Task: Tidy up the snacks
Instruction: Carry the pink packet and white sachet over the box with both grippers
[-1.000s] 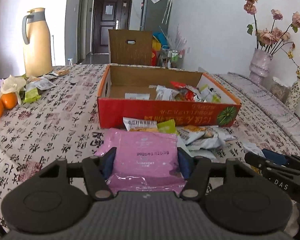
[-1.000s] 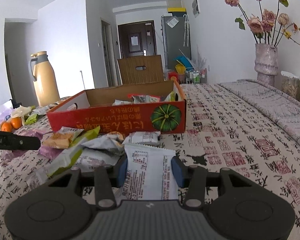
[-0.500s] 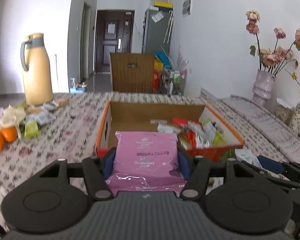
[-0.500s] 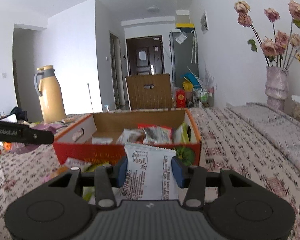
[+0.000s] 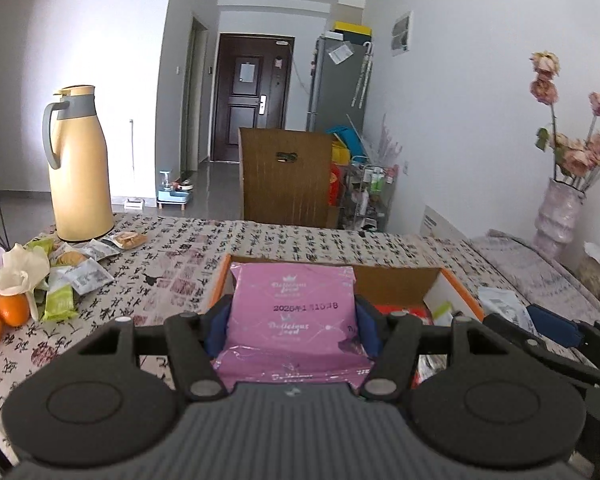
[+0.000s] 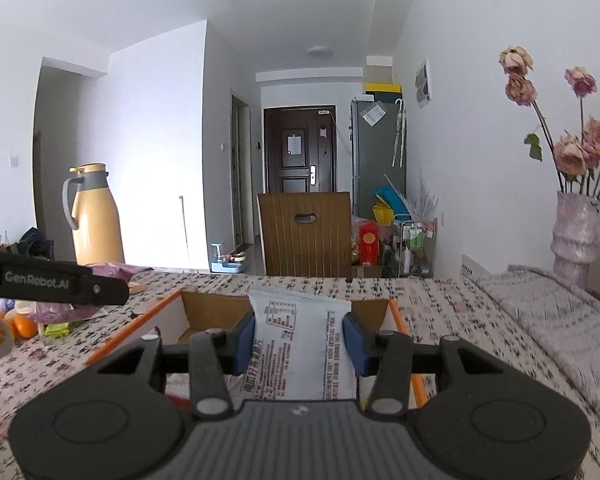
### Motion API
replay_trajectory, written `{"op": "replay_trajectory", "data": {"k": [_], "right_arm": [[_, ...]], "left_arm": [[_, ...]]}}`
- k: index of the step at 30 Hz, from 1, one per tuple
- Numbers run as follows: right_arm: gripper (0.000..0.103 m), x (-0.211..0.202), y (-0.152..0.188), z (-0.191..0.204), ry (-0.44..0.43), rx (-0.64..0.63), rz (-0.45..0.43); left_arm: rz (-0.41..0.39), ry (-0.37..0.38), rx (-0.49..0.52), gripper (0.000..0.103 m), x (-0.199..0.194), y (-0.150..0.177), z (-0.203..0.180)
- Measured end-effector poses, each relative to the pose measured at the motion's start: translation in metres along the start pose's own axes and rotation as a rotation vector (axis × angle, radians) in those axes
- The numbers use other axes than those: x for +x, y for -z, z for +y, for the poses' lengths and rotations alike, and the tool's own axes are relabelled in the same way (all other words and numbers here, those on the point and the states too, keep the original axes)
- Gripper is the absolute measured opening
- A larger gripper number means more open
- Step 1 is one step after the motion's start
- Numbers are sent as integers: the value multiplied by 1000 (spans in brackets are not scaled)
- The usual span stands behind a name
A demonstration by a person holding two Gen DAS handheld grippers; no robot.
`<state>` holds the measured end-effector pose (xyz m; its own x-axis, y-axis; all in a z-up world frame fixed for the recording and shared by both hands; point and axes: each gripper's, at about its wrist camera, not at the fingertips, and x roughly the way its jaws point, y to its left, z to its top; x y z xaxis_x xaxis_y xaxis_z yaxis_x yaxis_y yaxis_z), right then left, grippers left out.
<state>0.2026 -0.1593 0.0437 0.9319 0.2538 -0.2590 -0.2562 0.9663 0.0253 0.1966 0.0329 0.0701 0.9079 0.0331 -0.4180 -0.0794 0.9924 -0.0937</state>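
Observation:
My left gripper (image 5: 290,330) is shut on a pink snack packet (image 5: 296,312) and holds it above the near side of the orange cardboard box (image 5: 458,290). My right gripper (image 6: 298,342) is shut on a white snack packet (image 6: 300,344), also raised over the box (image 6: 136,324). The packets and gripper bodies hide most of the box's inside; a few wrappers (image 5: 440,312) show in it. The right gripper (image 5: 556,330) appears at the right of the left wrist view with its white packet (image 5: 498,300). The left gripper's finger (image 6: 56,282) shows at the left of the right wrist view.
A yellow thermos jug (image 5: 80,164) stands at the table's far left, with loose snack packets (image 5: 84,268) and oranges (image 5: 4,314) beside it. A vase of dried roses (image 5: 560,216) stands at the right. A wooden chair (image 5: 286,176) is behind the table.
Both grippers rose from table level with their packets and moved forward over the box. The pile of packets in front of the box dropped out of view.

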Motion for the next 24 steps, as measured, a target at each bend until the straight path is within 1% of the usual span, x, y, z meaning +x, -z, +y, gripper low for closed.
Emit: {"op": "replay_trajectory", "data": {"k": [7,12,17,24], "right_arm": [[46,45,-8,-1,24,4,28],[46,74,3,-4,52,15,70],[46,88,18,-9,47,28,112],[46,92,28,-7,56,15,147]], "left_arm": [[11,-40,-26,63,37,-11,3],[0,-84,-17,63,60,-6,2],[30,-96,-7,63,80,6,7],[45,-85,5,64,82,14,7]]}}
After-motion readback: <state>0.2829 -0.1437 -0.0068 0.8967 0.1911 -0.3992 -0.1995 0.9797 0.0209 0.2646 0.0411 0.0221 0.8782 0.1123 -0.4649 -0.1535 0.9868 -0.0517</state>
